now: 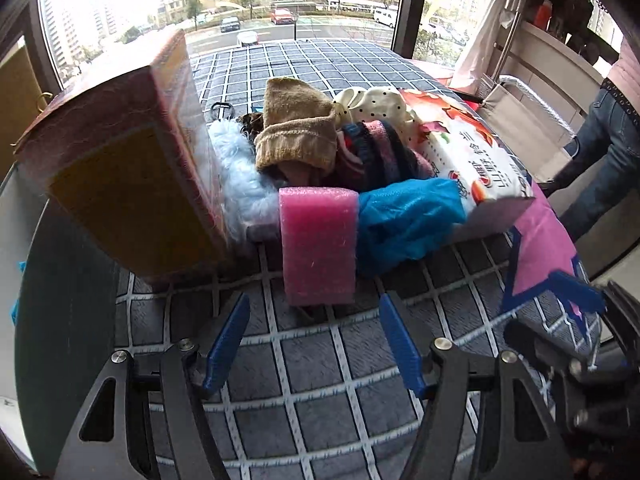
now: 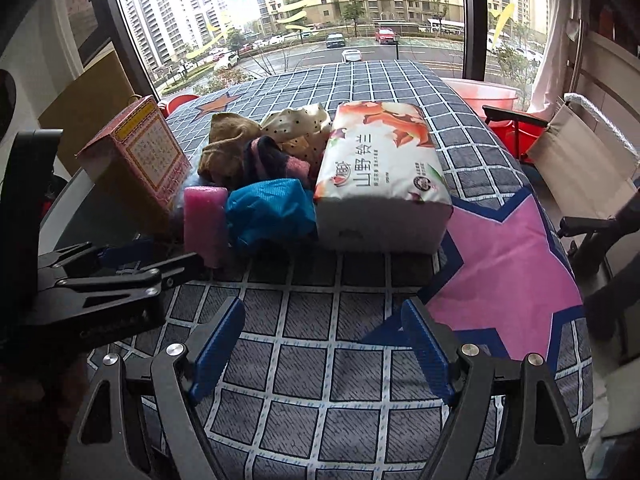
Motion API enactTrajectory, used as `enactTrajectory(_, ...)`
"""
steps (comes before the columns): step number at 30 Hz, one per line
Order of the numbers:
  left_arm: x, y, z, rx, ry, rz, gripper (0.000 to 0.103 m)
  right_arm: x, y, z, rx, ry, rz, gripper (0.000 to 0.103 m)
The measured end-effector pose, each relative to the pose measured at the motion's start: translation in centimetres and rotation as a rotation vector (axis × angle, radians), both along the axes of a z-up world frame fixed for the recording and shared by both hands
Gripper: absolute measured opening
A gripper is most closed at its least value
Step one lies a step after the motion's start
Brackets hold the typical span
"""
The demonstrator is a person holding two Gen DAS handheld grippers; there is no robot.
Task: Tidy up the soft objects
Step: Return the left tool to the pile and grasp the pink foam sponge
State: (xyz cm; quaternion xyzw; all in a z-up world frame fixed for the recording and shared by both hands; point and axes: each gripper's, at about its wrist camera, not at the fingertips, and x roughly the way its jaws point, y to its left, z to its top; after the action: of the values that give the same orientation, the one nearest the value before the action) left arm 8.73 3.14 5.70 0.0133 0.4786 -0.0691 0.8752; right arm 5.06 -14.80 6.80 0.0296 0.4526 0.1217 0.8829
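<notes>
A pile of soft things lies on the checked cloth [image 1: 304, 360]: a pink foam block [image 1: 318, 244] standing upright in front, a crumpled blue bag [image 1: 408, 220], a tan knit hat [image 1: 296, 136], a striped knit piece [image 1: 380, 152], a polka-dot cloth [image 1: 376, 102], a pale blue fluffy item [image 1: 240, 176] and a tissue pack [image 1: 476, 148]. My left gripper [image 1: 314, 344] is open and empty, just short of the foam block. My right gripper [image 2: 322, 352] is open and empty, further back; the pile [image 2: 268, 184] and tissue pack [image 2: 380, 176] lie ahead, and the left gripper [image 2: 116, 276] shows at the left.
A red and yellow carton [image 1: 132, 168] leans at the pile's left; it also shows in the right wrist view [image 2: 136, 160]. A pink star patch [image 2: 504, 264] marks the cloth at right. A red basin [image 2: 480, 96] and a chair [image 2: 592, 232] stand beyond the table's right edge.
</notes>
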Motion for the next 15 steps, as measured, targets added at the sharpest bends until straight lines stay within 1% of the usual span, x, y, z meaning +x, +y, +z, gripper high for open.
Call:
enactTrajectory(2,0.3,-0.1,-0.4,0.002,-0.010,0.022,0.071,-0.4,-0.1,-0.5,0.008,0.008,0.007,0.082)
enactTrajectory(5,1.0,0.0,-0.8,-0.027,-0.016,0.036,0.071,-0.8,0.2,-0.7,0.010,0.006,0.019,0.082)
enactTrajectory(11,3.1,0.1,-1.8,-0.015,-0.008,0.079,0.070,-1.2,0.4,-0.7,0.015,0.000,0.025,0.082)
enactTrajectory(12,3.5,0.1,-2.0,-0.013,0.001,0.074,0.055,-1.3,0.4,-0.7,0.016,0.002,0.023,0.082)
enactTrajectory(13,3.7,0.0,-2.3,-0.018,0.027,0.053,0.046,-1.2,0.3,-0.7,0.017,0.004,0.022,0.082)
enactTrajectory(15,3.5,0.1,-2.2,-0.020,0.024,0.041,0.046,-1.1,0.3,-0.7,0.017,0.003,0.020,0.082)
